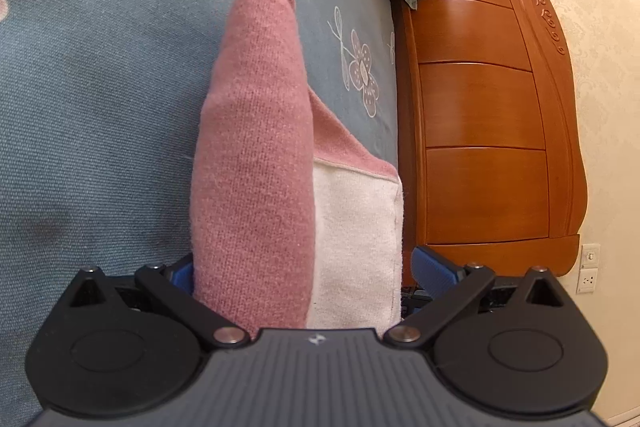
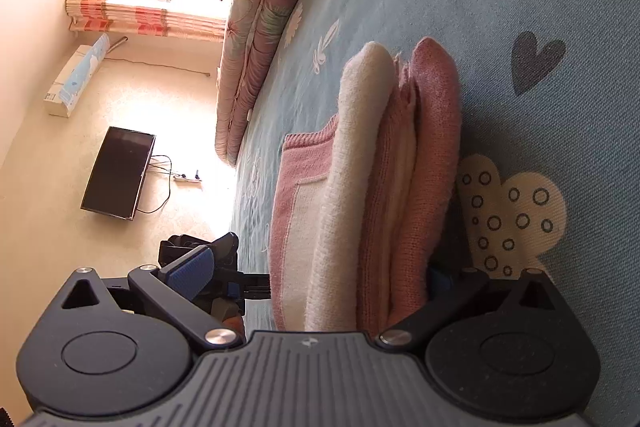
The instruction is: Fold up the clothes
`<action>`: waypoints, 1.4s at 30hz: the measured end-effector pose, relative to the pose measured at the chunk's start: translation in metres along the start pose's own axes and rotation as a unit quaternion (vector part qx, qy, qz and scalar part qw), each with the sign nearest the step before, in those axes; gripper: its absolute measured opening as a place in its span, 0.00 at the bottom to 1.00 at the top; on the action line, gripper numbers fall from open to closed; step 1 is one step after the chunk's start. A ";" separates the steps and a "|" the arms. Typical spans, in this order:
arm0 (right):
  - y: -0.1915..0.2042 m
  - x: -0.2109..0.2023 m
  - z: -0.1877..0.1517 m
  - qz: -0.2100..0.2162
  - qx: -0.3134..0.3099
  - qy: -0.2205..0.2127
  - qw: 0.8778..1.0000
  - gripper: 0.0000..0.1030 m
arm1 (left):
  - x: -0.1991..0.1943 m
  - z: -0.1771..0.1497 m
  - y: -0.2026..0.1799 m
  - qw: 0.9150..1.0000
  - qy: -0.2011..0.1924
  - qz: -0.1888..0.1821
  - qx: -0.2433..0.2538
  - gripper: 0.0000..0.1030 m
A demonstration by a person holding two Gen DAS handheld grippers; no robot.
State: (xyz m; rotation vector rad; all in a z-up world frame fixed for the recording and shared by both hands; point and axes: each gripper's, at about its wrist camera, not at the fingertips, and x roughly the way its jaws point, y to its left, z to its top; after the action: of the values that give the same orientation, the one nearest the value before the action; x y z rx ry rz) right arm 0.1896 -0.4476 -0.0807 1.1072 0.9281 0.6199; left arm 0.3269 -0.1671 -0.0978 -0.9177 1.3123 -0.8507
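Slippage worries me: both my left hand-held gripper and right hand-held gripper stand wide apart around the folded pink-and-white sweater on the bed, unclamped, so its stacked layers could spill if nudged.

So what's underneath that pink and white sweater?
The folded sweater lies on a blue-grey bedspread printed with flowers and hearts; a cream heart peeks out beside it. Whatever print lies directly beneath is covered by the knit.
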 end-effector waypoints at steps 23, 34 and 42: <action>0.004 -0.087 0.032 -0.031 -0.030 -0.067 0.997 1.00 | 0.043 -0.014 -0.041 0.996 0.054 -0.019 0.063 0.98; -0.014 -0.161 0.076 -0.066 -0.045 -0.117 0.990 1.00 | 0.133 -0.003 -0.076 0.991 0.092 -0.048 0.080 0.98; -0.029 -0.206 0.111 -0.102 -0.046 -0.159 0.981 1.00 | 0.189 -0.003 -0.092 0.985 0.120 -0.069 0.099 0.98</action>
State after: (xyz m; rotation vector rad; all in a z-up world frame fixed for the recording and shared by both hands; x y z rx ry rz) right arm 0.1831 -0.6773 -0.0260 0.9792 0.7164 0.3032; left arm 0.3386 -0.3766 -0.0911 -0.7718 1.3521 -1.2072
